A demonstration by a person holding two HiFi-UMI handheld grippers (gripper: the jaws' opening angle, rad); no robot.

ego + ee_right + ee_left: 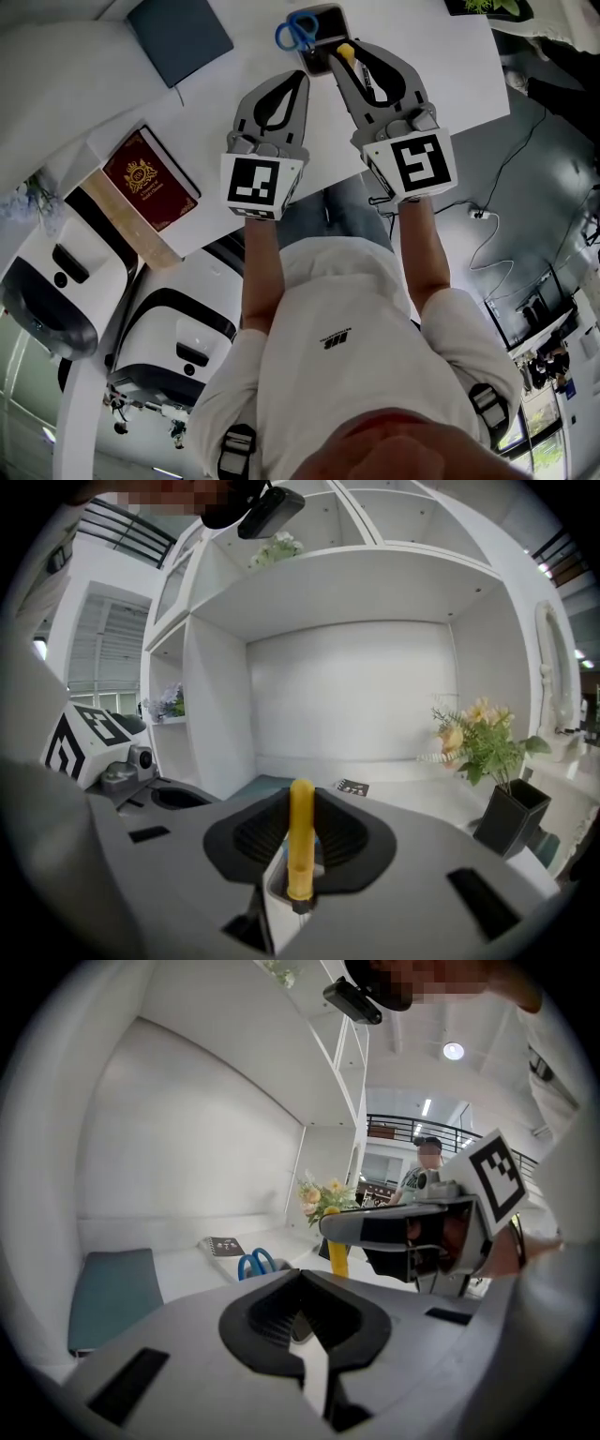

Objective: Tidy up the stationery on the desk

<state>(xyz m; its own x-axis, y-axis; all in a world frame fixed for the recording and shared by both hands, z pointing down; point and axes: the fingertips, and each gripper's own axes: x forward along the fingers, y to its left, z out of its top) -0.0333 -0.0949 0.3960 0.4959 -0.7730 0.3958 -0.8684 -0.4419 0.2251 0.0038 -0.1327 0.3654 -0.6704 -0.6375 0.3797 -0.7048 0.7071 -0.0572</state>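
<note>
A yellow pen [346,51] stands pinched in my right gripper [343,56], its cap pointing along the jaws [300,836]. It hovers at the near edge of a dark pen holder [330,21] that holds blue-handled scissors [298,30]. My left gripper [298,79] is shut with nothing in it, just left of the right one and a little nearer to me. From the left gripper view, the scissors [255,1264] and the pen [337,1258] show just past my closed jaw tips [302,1277].
A dark blue notebook [178,36] lies at the desk's far left, a red book [150,178] near its front left corner. A small spiral notepad [223,1246] and a black vase of flowers [511,822] stand further back. White machines [52,281] sit on the floor.
</note>
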